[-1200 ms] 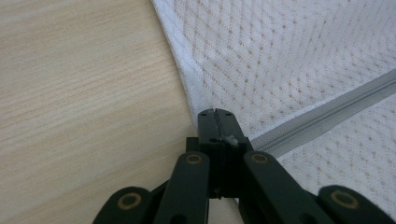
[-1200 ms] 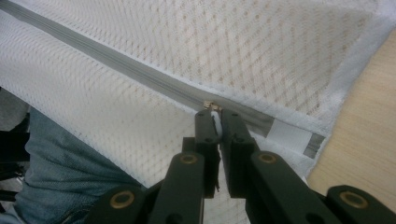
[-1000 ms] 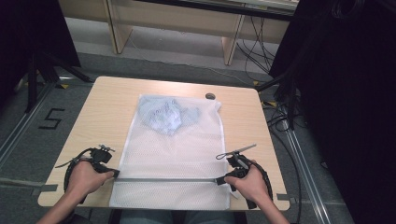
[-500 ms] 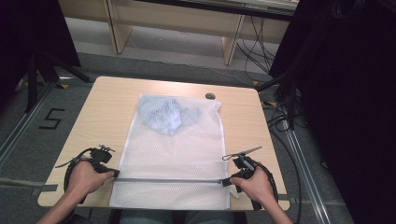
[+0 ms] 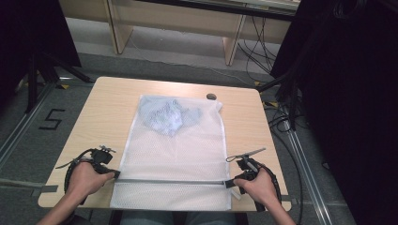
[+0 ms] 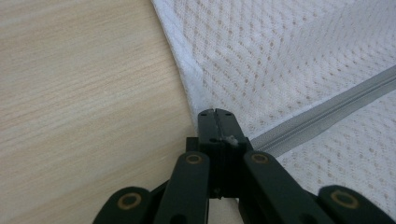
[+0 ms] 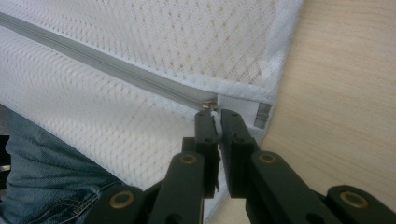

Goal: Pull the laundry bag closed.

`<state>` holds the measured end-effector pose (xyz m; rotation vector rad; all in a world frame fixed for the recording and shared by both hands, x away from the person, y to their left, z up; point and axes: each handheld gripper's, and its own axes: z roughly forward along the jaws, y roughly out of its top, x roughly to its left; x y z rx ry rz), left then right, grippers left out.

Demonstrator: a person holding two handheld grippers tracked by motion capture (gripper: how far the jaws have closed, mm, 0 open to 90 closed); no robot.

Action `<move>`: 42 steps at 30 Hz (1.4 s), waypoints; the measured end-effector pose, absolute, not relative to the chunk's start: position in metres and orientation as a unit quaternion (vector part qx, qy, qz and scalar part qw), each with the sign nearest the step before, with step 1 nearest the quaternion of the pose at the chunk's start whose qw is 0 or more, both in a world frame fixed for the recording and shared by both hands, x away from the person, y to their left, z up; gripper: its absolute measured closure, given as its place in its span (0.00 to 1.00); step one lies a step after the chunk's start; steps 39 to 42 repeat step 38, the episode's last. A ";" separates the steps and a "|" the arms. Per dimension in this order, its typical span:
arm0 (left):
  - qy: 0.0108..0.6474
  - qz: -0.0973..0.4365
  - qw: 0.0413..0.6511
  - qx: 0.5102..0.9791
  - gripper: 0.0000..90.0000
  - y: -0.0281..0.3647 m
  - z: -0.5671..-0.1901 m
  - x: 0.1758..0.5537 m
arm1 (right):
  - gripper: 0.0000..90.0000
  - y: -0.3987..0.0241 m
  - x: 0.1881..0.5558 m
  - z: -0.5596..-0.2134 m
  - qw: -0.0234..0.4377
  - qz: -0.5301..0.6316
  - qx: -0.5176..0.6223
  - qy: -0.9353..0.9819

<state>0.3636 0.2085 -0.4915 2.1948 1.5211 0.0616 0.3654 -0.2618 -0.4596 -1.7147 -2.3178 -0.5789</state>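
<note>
Your left gripper (image 6: 215, 113) is clamped on the mesh bag (image 5: 173, 154) at the zipper's (image 5: 171, 181) left end; your right gripper (image 7: 215, 114) pinches the zipper pull (image 7: 214, 117) at the near right of the table (image 5: 108, 108).

Evenly lit from overhead in the high view, with the bench (image 5: 112, 108) bright and its surroundings sunk in deep shadow. Soft, low in detail. Sharper in both gripper views, wood grain crisp, near links slightly blurred, no glare.
</note>
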 end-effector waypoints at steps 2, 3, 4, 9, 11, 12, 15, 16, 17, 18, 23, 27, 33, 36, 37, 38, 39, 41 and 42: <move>0.553 0.022 0.233 0.800 1.00 0.209 -0.492 0.364 | 0.96 -0.262 0.365 -0.460 0.100 -0.195 -0.580 -0.784; 0.551 0.023 0.235 0.801 1.00 0.209 -0.492 0.364 | 0.96 -0.262 0.365 -0.461 0.100 -0.199 -0.585 -0.780; 0.537 0.029 0.234 0.810 1.00 0.211 -0.492 0.365 | 0.96 -0.261 0.365 -0.462 0.100 -0.201 -0.589 -0.776; 0.536 0.029 0.235 0.811 1.00 0.212 -0.492 0.366 | 0.97 -0.267 0.365 -0.461 0.096 -0.202 -0.591 -0.775; 0.537 0.030 0.236 0.810 0.99 0.212 -0.492 0.365 | 0.96 -0.270 0.365 -0.459 0.085 -0.206 -0.596 -0.772; 0.538 0.028 0.237 0.808 0.99 0.212 -0.492 0.365 | 0.95 -0.267 0.363 -0.455 0.103 -0.202 -0.627 -0.745; 0.561 0.026 0.245 0.790 0.98 0.209 -0.492 0.363 | 0.94 -0.277 0.366 -0.457 0.060 -0.223 -0.606 -0.761; 0.558 0.026 0.241 0.793 0.97 0.210 -0.491 0.363 | 0.93 -0.278 0.365 -0.456 0.057 -0.224 -0.607 -0.760; 0.549 0.031 0.242 0.800 0.96 0.212 -0.491 0.364 | 0.92 -0.280 0.366 -0.457 0.052 -0.228 -0.602 -0.764; 0.544 0.034 0.239 0.803 0.95 0.214 -0.490 0.365 | 0.90 -0.281 0.366 -0.458 0.043 -0.233 -0.598 -0.766; 0.564 0.052 0.271 0.779 0.90 0.213 -0.488 0.362 | 0.81 -0.286 0.369 -0.462 0.012 -0.253 -0.581 -0.774; 0.544 0.059 0.275 0.791 0.86 0.218 -0.482 0.364 | 0.74 -0.293 0.369 -0.465 -0.031 -0.262 -0.565 -0.782; 0.539 0.071 0.285 0.790 0.81 0.219 -0.481 0.365 | 0.72 -0.299 0.369 -0.469 -0.038 -0.263 -0.567 -0.780; 0.541 0.068 0.288 0.787 0.78 0.219 -0.482 0.365 | 0.72 -0.300 0.369 -0.468 -0.043 -0.269 -0.574 -0.772; 0.544 0.069 0.293 0.783 0.78 0.219 -0.482 0.366 | 0.72 -0.300 0.370 -0.468 -0.039 -0.271 -0.570 -0.775; 0.544 0.069 0.292 0.783 0.77 0.220 -0.482 0.366 | 0.72 -0.301 0.369 -0.468 -0.038 -0.270 -0.570 -0.775; 0.544 0.069 0.292 0.783 0.77 0.220 -0.482 0.366 | 0.72 -0.301 0.369 -0.468 -0.038 -0.270 -0.570 -0.775; 0.544 0.069 0.292 0.783 0.77 0.220 -0.482 0.366 | 0.72 -0.301 0.369 -0.468 -0.038 -0.270 -0.570 -0.775; 0.544 0.069 0.292 0.783 0.77 0.220 -0.482 0.366 | 0.72 -0.301 0.369 -0.468 -0.038 -0.270 -0.570 -0.775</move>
